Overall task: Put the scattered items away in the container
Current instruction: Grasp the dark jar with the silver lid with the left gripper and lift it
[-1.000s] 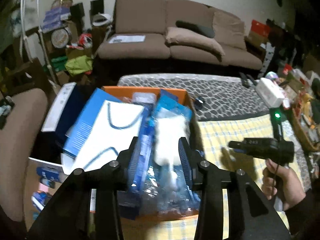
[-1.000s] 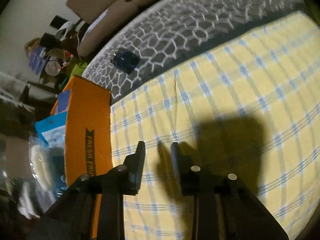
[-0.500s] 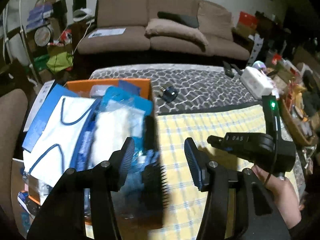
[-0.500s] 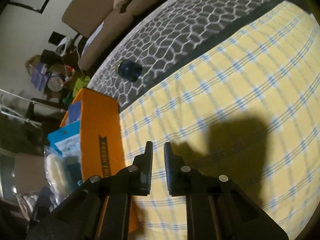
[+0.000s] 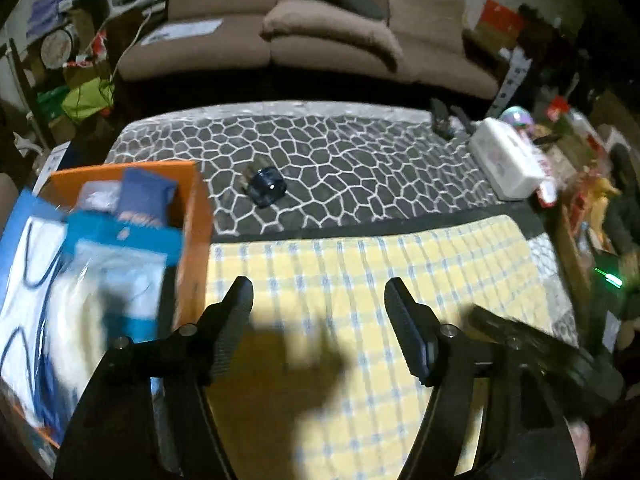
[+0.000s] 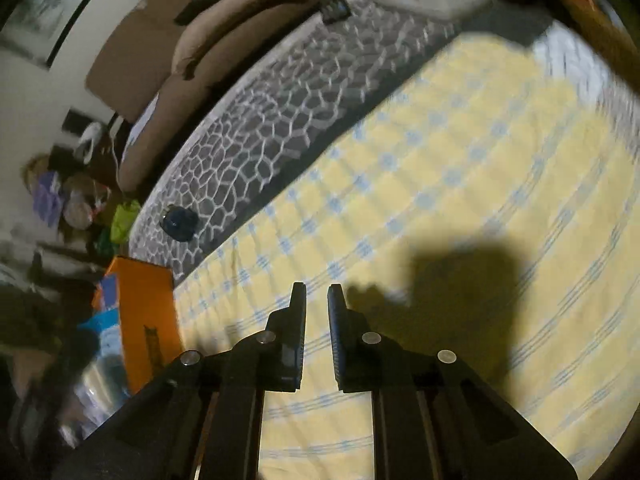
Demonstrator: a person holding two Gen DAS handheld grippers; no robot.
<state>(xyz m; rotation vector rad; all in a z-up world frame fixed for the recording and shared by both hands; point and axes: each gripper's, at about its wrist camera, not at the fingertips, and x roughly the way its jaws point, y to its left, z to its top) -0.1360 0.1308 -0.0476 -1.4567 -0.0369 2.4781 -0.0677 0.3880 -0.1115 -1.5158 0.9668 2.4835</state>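
An orange box at the table's left edge holds blue and white packets and a plastic bag. It also shows in the right wrist view. A small dark blue object lies on the grey patterned cloth; it also shows in the right wrist view. My left gripper is open and empty above the yellow checked cloth, right of the box. My right gripper is nearly shut and empty above the same cloth.
A white tissue box and dark remotes sit at the table's far right. A brown sofa stands behind the table. Clutter lines the right side. The right gripper's body shows low right in the left wrist view.
My left gripper let go of the plastic packet over the box, opened wide and moved right over the yellow cloth. My right gripper closed to a narrow gap and swung right.
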